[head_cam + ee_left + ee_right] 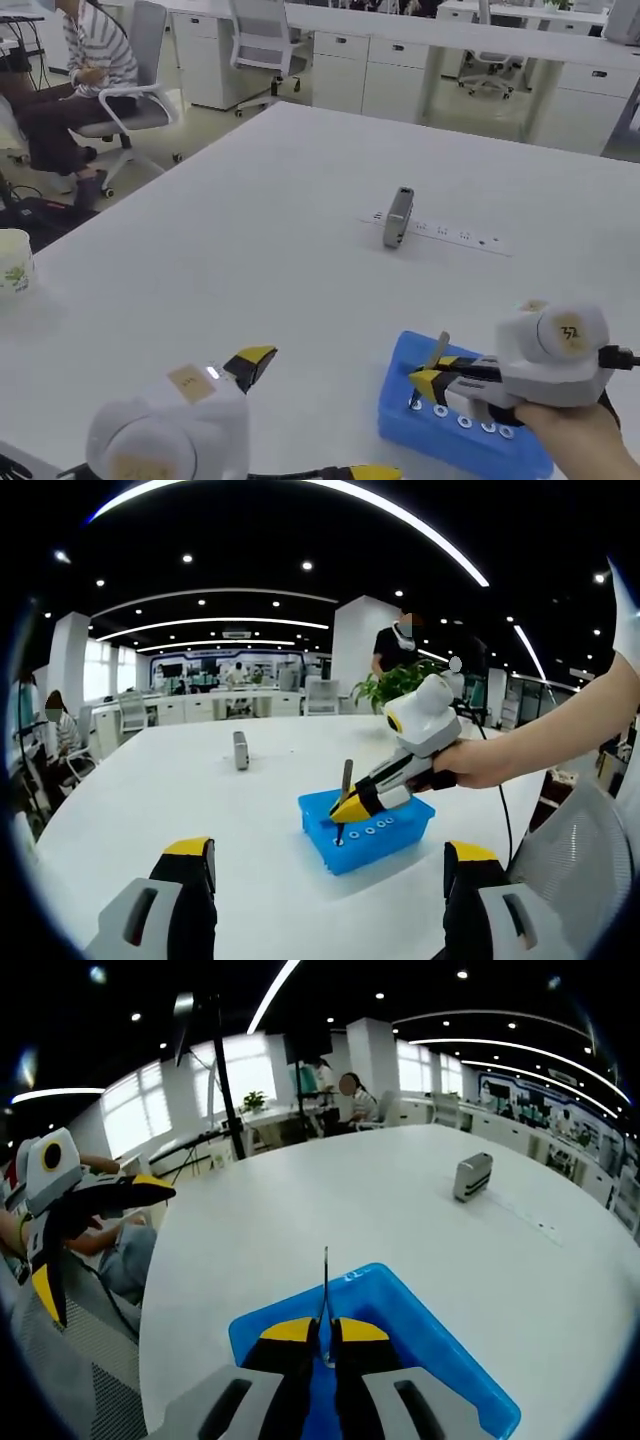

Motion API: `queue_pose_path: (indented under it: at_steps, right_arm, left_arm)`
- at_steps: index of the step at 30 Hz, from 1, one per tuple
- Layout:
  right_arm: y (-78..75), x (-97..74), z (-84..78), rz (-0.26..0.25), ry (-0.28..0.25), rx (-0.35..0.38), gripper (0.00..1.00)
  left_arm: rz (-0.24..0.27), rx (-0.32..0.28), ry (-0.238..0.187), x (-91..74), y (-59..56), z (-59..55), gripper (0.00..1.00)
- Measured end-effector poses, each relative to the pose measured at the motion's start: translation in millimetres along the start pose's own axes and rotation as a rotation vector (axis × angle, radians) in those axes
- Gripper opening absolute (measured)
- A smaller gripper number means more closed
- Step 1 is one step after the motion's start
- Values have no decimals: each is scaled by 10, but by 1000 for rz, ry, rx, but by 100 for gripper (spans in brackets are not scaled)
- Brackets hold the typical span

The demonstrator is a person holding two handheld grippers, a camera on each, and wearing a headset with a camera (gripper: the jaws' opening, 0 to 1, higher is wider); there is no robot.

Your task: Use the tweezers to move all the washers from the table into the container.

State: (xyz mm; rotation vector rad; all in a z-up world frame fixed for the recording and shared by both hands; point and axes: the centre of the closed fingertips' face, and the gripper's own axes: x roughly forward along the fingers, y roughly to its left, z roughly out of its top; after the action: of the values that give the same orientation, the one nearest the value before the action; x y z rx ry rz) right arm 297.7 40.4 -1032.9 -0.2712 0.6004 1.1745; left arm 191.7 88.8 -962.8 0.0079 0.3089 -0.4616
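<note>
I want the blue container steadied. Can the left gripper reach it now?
Probably yes: the left gripper is open, with bare table between it and the blue container, though the right gripper with tweezers hangs over it.

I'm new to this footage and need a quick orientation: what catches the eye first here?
The bright blue container at the near right of the white table stands out, with a row of washers inside. Over it the right gripper is shut on the tweezers, which point down into the container. The left gripper hangs open at the near left, holding nothing.
</note>
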Motion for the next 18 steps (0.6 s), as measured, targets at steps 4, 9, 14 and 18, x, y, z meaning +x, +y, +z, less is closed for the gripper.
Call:
queue_pose_path:
  at_steps: [4, 9, 14, 18]
  right_arm:
    - [6, -34, 38, -7, -13, -3, 4]
    - [27, -123, 146, -10, -53, 4, 4]
    - [112, -226, 229, -3, -85, -3, 4]
    - [176, -329, 292, 3, -111, -10, 4]
  left_arm:
    - [2, -7, -4, -4, 7, 6, 97]
    - [-10, -10, -6, -3, -18, 13, 98]
    - [-27, -19, -1, 7, -49, 2, 99]
    - [-51, -11, 7, 19, -100, -7, 99]
